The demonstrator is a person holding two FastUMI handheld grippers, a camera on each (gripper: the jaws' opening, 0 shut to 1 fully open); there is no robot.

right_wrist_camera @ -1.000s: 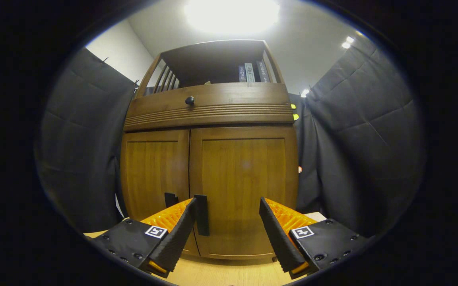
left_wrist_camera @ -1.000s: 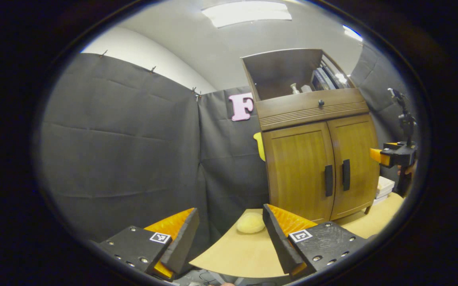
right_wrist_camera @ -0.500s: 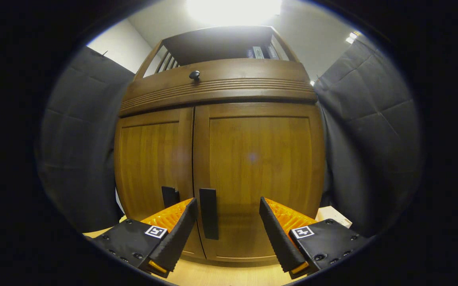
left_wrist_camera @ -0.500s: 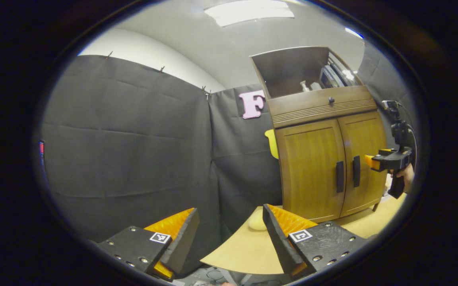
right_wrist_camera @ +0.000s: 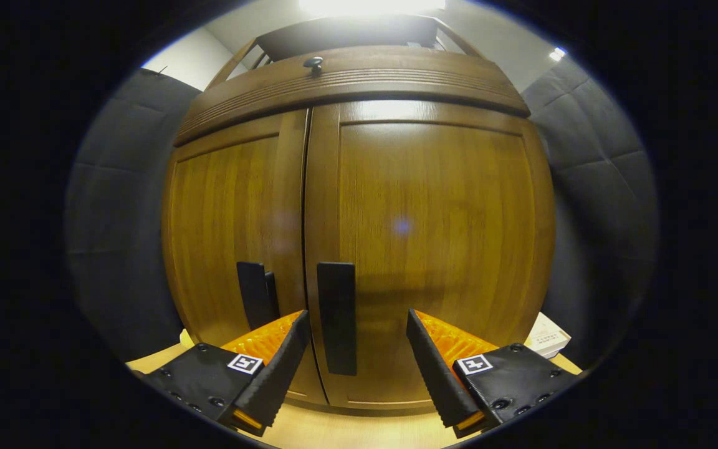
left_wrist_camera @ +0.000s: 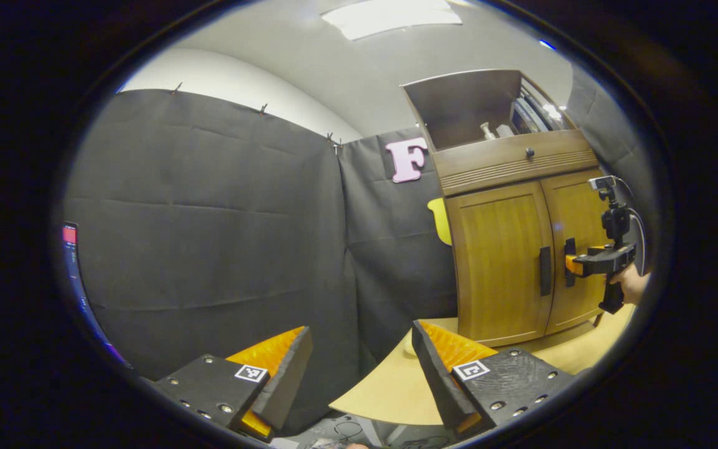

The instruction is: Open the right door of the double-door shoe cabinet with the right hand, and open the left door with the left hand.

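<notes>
At the right door (right_wrist_camera: 434, 237): right tool (right_wrist_camera: 354, 349) was spread open around the handle (right_wrist_camera: 336, 315), nothing gripped.
Fingers should be closed squarely on the handle, then pulled along the hinge arc. Left tool (left_wrist_camera: 362, 368) was held open and empty, well apart from the shut left door (left_wrist_camera: 499, 262); a box (right_wrist_camera: 546, 340) was seen beside the cabinet (right_wrist_camera: 346, 75) on the table (left_wrist_camera: 396, 393).

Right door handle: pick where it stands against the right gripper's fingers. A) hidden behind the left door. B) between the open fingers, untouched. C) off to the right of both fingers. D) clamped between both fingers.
B: in the right gripper view the right door handle stands in the gap between the spread fingers of the right gripper, with space on either side, and both doors are shut.
</notes>
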